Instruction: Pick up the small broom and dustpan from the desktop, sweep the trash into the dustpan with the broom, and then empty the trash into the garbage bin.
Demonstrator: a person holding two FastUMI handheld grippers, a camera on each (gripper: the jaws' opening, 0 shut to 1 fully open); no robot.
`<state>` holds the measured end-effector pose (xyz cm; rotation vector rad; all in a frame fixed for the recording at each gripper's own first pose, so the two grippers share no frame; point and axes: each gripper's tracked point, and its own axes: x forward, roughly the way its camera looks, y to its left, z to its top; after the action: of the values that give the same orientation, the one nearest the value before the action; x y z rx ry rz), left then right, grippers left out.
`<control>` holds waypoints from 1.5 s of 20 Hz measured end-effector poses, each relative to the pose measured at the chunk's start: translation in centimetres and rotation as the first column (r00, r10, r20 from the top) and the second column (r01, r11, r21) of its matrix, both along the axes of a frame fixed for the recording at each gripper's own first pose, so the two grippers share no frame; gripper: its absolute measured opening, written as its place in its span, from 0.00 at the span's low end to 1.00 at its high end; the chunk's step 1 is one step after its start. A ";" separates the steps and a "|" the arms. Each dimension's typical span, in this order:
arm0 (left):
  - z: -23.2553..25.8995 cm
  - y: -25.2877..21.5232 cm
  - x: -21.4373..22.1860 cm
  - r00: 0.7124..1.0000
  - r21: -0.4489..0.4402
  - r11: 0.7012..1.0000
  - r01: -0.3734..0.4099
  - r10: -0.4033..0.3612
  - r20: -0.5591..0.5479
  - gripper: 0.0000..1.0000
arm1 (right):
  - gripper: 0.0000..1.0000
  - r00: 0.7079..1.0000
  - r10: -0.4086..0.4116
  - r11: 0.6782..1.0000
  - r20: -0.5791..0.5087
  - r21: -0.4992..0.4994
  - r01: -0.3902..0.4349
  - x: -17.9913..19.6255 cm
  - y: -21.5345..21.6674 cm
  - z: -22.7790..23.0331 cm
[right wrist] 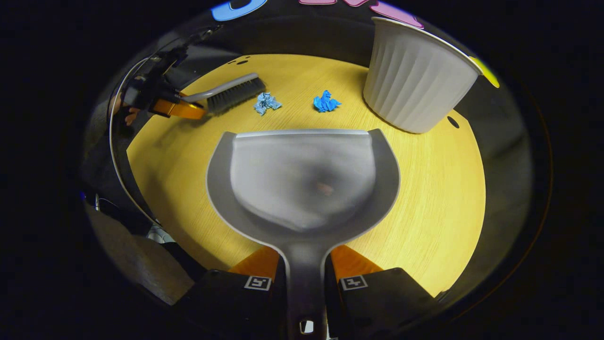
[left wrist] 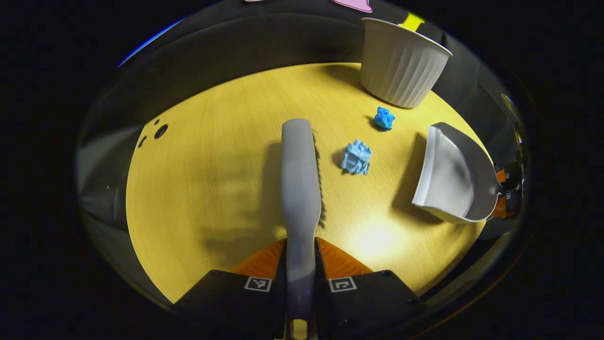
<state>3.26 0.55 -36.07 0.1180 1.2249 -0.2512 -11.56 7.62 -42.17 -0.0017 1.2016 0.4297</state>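
Observation:
In the left gripper view my left gripper (left wrist: 300, 264) is shut on the handle of the small grey broom (left wrist: 300, 174), which points forward over the yellow desktop (left wrist: 207, 179), bristles to its right. Two crumpled blue paper balls lie right of it: a pale one (left wrist: 356, 157) and a brighter one (left wrist: 384, 118). In the right gripper view my right gripper (right wrist: 304, 271) is shut on the handle of the grey dustpan (right wrist: 302, 179), whose open lip faces the paper balls (right wrist: 266, 102) (right wrist: 326, 102). The broom (right wrist: 231, 92) and left gripper (right wrist: 177, 108) show at far left.
A white ribbed garbage bin (left wrist: 401, 63) (right wrist: 415, 75) stands at the back right of the desktop, just beyond the brighter paper ball. Small dark holes (left wrist: 160, 131) mark the desktop's far left. The dustpan (left wrist: 453, 174) sits held near the table's right edge.

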 end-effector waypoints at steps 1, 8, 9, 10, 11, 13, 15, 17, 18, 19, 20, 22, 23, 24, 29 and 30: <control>0.0 -0.6 1.0 1.000 -0.002 1.000 0.018 -0.018 0.007 0.30 | 0.38 1.000 0.005 1.000 -0.007 -0.002 -0.005 0.3 0.0 -0.2; -1.7 -3.9 5.6 0.985 0.033 0.985 0.168 -0.169 0.038 0.29 | 0.38 0.999 0.030 1.000 -0.041 -0.003 -0.031 1.7 0.5 -1.9; -1.9 -4.2 6.4 0.980 0.042 0.980 0.194 -0.196 0.047 0.33 | 0.38 0.998 0.040 0.999 -0.047 -0.004 -0.040 1.6 0.6 -1.7; -2.0 -4.6 6.9 0.973 0.054 0.974 0.222 -0.224 0.051 0.33 | 0.38 0.998 0.048 0.999 -0.040 -0.009 -0.048 1.8 0.5 -1.7; -2.1 -5.0 7.4 0.966 0.060 0.967 0.249 -0.252 0.052 0.29 | 0.38 0.998 0.055 0.998 -0.034 -0.009 -0.056 2.1 0.6 -1.9; -2.4 -6.4 8.1 0.952 0.054 0.953 0.299 -0.301 0.047 0.30 | 0.38 0.998 0.056 0.998 -0.028 0.002 -0.056 2.8 0.9 -2.5; -2.1 -7.7 8.2 0.937 0.035 0.939 0.343 -0.344 0.051 0.29 | 0.38 0.998 0.060 0.998 -0.022 0.000 -0.060 3.4 0.8 -2.7; -1.7 -9.5 7.8 0.925 -0.004 0.926 0.377 -0.377 0.048 0.29 | 0.38 0.998 0.066 0.998 -0.019 0.003 -0.066 3.7 0.8 -2.8; -1.6 -10.3 7.5 0.920 -0.020 0.921 0.390 -0.389 0.044 0.32 | 0.38 0.998 0.067 0.998 -0.019 0.007 -0.066 3.9 1.0 -2.9; -1.5 -11.1 7.1 0.916 -0.038 0.915 0.401 -0.400 0.041 0.29 | 0.38 0.997 0.069 0.998 -0.019 0.008 -0.069 4.0 0.9 -3.0; -1.5 -11.8 6.6 0.912 -0.059 0.910 0.411 -0.409 0.038 0.32 | 0.38 0.997 0.074 0.997 -0.018 0.007 -0.074 3.8 0.9 -3.1; -1.0 -12.8 5.9 0.901 -0.094 0.896 0.433 -0.433 0.028 0.32 | 0.38 0.996 0.083 0.997 -0.020 0.005 -0.083 3.8 0.8 -3.3; -0.7 -13.3 5.6 0.897 -0.108 0.891 0.442 -0.442 0.023 0.32 | 0.38 0.996 0.087 0.996 -0.016 0.004 -0.087 4.1 0.9 -3.4; -0.7 -14.0 5.0 0.894 -0.127 0.886 0.447 -0.448 0.018 0.32 | 0.38 0.996 0.091 0.996 -0.013 0.003 -0.091 4.7 1.2 -3.7; 0.2 -14.8 3.9 0.919 -0.181 0.904 0.387 -0.394 0.001 0.32 | 0.38 0.997 0.067 0.997 0.032 0.022 -0.068 6.4 2.5 -4.6; 0.0 -14.7 3.7 0.925 -0.180 0.910 0.373 -0.379 -0.001 0.29 | 0.38 0.997 0.054 0.998 0.051 0.029 -0.056 6.5 2.2 -4.4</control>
<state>6.99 -14.16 -36.11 0.1972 1.2033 -0.7008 -5.04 9.83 -46.61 -0.0199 1.1472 0.4934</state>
